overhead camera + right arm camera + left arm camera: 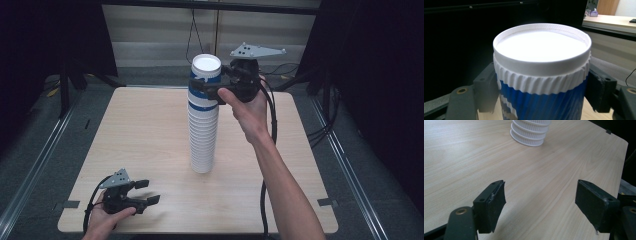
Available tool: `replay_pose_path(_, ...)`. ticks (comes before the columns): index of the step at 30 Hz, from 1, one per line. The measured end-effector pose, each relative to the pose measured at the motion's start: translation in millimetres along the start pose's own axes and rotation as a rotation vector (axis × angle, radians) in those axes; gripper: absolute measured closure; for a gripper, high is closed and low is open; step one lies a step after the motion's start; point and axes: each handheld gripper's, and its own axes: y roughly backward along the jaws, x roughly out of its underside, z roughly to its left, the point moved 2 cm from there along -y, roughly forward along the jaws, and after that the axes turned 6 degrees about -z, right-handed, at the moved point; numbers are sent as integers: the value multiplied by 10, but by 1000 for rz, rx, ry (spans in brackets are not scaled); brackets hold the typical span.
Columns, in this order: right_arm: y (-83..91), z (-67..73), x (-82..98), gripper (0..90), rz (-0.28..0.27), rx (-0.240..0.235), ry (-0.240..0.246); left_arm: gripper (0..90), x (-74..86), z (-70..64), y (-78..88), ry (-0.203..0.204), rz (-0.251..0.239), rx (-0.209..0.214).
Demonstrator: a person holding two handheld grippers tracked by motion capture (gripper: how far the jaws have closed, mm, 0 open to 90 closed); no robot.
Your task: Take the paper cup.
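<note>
Stack of white ribbed paper cups [204, 135], one in number, is stood upright near the middle of the pale wooden table [145, 135], long axis vertical, mouths upward. Its top blue-and-white ribbed cup [541, 82] is clamped just under the rim by the right gripper [212, 86]. The left gripper [540, 206] is held wide open and empty near the table's front left corner.

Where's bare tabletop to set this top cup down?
Bare wood on the table lies left of the cup stack, and right of it under the forearm. The near-left corner is taken by the left tongs, open. The right tongs clamp the top cup.
</note>
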Motion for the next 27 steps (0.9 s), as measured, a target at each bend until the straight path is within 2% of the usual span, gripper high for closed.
replay_pose_path(8,13,22,-82,250,-52,-18,-4,231,2,2,1,3,-1,-3)
replay_pose_path(15,31,20,-132,251,-94,-12,-10,224,0,9,2,3,-1,-7)
replay_pose_path(19,34,51,-171,252,-112,-9,14,224,-1,7,2,5,-2,-6)
replay_pose_path(27,83,60,-261,252,-152,8,15,223,-2,7,8,2,-2,-3)
